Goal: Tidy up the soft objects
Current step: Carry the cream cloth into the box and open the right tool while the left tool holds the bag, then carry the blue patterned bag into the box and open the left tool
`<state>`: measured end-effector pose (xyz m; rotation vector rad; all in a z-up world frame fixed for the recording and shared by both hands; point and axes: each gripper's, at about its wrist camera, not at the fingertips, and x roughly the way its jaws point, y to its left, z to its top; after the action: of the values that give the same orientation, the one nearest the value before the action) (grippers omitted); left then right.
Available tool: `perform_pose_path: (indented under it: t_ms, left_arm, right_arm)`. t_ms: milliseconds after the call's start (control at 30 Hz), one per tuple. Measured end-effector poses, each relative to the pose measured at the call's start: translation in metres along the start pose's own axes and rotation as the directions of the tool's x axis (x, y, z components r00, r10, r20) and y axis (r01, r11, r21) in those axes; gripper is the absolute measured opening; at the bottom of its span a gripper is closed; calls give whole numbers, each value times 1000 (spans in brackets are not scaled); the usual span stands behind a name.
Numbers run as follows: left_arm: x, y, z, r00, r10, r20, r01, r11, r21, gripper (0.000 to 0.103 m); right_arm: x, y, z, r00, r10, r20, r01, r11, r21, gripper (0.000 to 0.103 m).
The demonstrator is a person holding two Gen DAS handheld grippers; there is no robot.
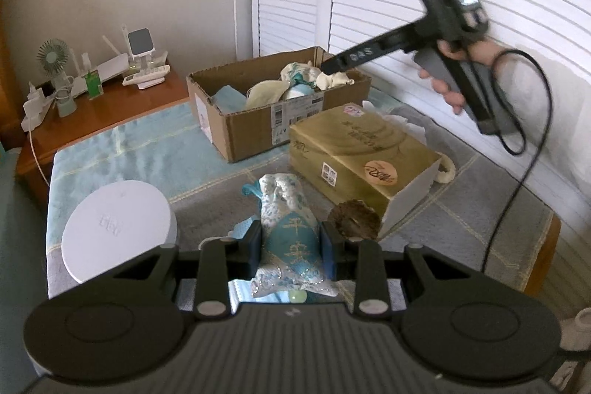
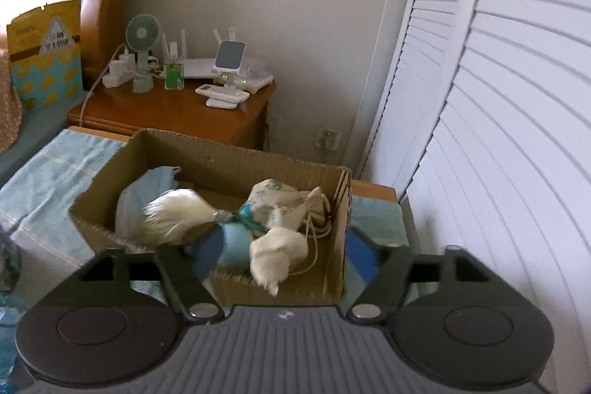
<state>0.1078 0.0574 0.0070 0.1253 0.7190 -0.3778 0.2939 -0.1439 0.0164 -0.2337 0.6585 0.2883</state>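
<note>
The left tongs are clamping a teal and white embroidered fabric pouch between their dark pads, the pouch standing upright with its gathered neck pointing away from the camera. It is being held above the worktop, which is wearing a grey and pale blue patterned cloth. A round white plastic cylinder is sitting to the left of the pouch, and a closed gold-coloured cardboard box with printed labels is lying on its side to the right, with a small dark brown frilled object resting just beside its near corner.

The right tongs are standing wide apart with nothing pressed between their blue pads, and they are hovering over the near edge of an open brown corrugated cardboard box. No earlier view is there to compare. A small cream-white cloth bag is lying just inside that box's near wall, below the spread tongs and apart from both pads. Beside it in the box are a pale blue pouch, a white fluffy piece and a printed cream drawstring bag.

From the left wrist view, a hand is gripping the right tool's handle above the box, a black cable trailing from it.
</note>
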Motion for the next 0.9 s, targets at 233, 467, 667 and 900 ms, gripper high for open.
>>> perform_pose_path:
  t_ms: [233,467,667,900]
  left_arm:
    - [1,-1,6,1000,2,-17,-2,1000,4,31]
    - [3,-3,27,1000,-3,-31,3,1000,7,31]
    - [12,-6,61,1000,-10,-27,11,999,30,31]
    - [46,-6,117,1000,-2,-26,3,999,48,31]
  right_arm:
    - [-47,2,-27,1000,12,0,-12,998,60,103]
    - [-90,8,-53,1000,7,-25,-5,997,78,103]
    - [-115,11,-75,1000,-2,-27,4,995,97,103]
    - [-133,12,-91,1000,3,-9,-2,994,108,103]
